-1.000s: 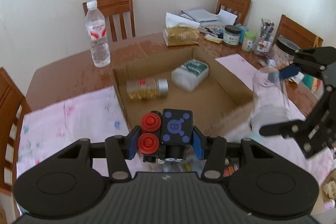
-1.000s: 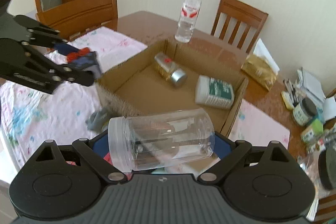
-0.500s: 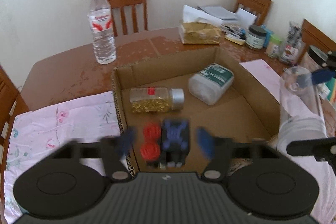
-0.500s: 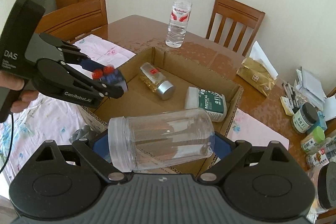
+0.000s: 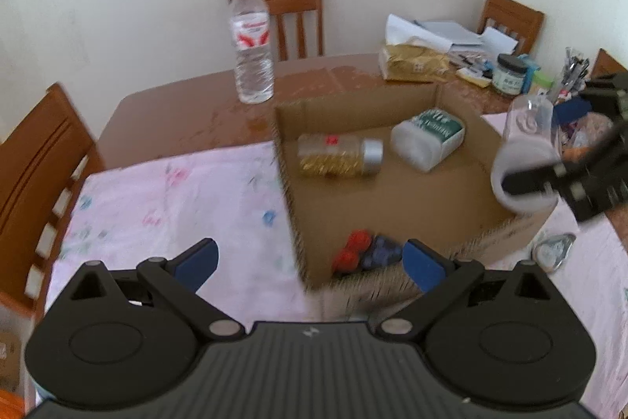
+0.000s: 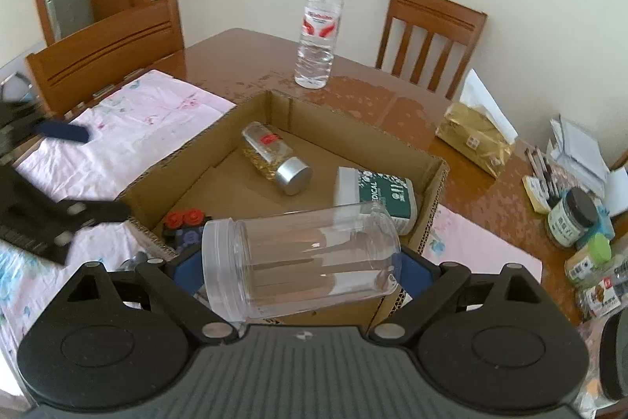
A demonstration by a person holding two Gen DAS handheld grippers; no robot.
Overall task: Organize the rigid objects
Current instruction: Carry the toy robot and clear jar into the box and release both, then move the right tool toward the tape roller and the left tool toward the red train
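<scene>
We carry the clear plastic jar (image 6: 300,258) sideways over the cardboard box (image 6: 439,160), our right gripper (image 6: 302,262) clamped end to end; light, stiff, slippery; our left gripper (image 5: 310,258) is opening, nothing between its fingers, the toy block (image 5: 367,254) lying boxed.

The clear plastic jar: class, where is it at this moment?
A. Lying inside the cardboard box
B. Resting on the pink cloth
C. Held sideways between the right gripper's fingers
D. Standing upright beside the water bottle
C: the clear plastic jar lies sideways between the right gripper's blue fingers, above the near edge of the cardboard box.
</scene>
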